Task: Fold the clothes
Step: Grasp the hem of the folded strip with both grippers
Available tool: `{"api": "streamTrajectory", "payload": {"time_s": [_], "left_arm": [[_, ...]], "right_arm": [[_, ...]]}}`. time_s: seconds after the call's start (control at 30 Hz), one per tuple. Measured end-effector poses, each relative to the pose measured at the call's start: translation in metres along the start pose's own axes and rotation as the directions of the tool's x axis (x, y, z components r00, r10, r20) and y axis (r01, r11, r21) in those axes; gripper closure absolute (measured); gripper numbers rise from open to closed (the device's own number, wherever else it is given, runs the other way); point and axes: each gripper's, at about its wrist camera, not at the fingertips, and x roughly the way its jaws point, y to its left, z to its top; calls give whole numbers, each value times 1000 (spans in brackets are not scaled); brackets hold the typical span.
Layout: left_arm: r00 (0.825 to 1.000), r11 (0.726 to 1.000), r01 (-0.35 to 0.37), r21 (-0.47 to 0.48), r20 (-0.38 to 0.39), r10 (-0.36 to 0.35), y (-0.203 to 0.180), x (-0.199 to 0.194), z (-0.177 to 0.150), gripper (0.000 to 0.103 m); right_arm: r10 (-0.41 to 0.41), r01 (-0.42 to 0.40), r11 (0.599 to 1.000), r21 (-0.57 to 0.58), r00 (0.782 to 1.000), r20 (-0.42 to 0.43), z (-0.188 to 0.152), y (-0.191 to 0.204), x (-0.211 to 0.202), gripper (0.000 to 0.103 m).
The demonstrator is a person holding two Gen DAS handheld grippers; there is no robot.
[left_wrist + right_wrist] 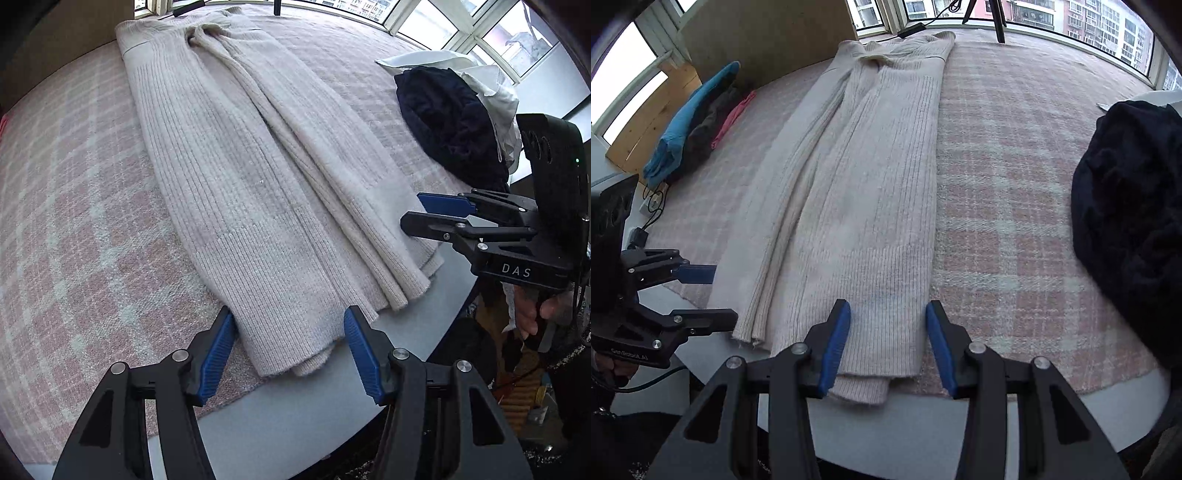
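Note:
A long beige ribbed knit garment (236, 173) (857, 206) lies lengthwise on a pink plaid blanket (74, 221) (1015, 221), folded into long overlapping panels, with its hem at the table's near edge. My left gripper (289, 314) is open, and its blue pads straddle the hem's left corner. My right gripper (888, 306) is open too, astride the hem's right portion. Each wrist view also shows the other one: the right gripper (413, 212) beside the garment's right edge, the left gripper (714, 295) at its left edge. Neither holds any cloth.
A dark navy garment (447, 118) (1126, 203) is heaped on the blanket to the right, with white cloth (491, 85) behind it. Folded blue, dark and pink clothes (694, 122) lie at the far left by a brown board (768, 37). The grey table edge (295, 417) runs in front.

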Motion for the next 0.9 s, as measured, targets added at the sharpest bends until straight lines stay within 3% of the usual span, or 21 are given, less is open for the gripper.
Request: {"api": "streamTrajectory", "payload": {"time_s": [0.17,0.27,0.3,0.33,0.43,0.53,0.63,0.73,0.9], "left_arm": [[1000,1000,-18,18,6,18,0,1,2,55],[1000,1000,11,5,14,-11,10,0,3,71],[999,999,40,-8,20,-40,13,-1,3,76],[997,998,66,-15,31,-66,15,-2,3,85],[988,989,144,-37,68,-142,20,-8,6,89],[973,977,208,-51,116,-201,25,-28,14,89],[946,961,274,-42,190,-262,30,-63,37,89],[920,955,296,-3,267,-285,41,-103,78,89],[888,971,240,14,402,-225,74,-158,166,90]], "right_arm": [[-21,21,1000,-15,1000,3,-1,8,5,61],[-8,8,1000,-27,1000,-12,2,8,7,62],[27,-27,1000,-16,999,-18,4,6,8,67],[62,-62,998,-5,998,-25,7,5,8,83],[146,-144,988,57,989,-29,14,-4,7,88],[275,-273,946,174,961,14,25,-19,-4,89],[301,-313,937,156,949,98,70,-20,-35,90],[326,-352,926,135,928,182,115,-22,-66,92],[362,-408,908,94,878,313,191,-25,-116,95]]}}
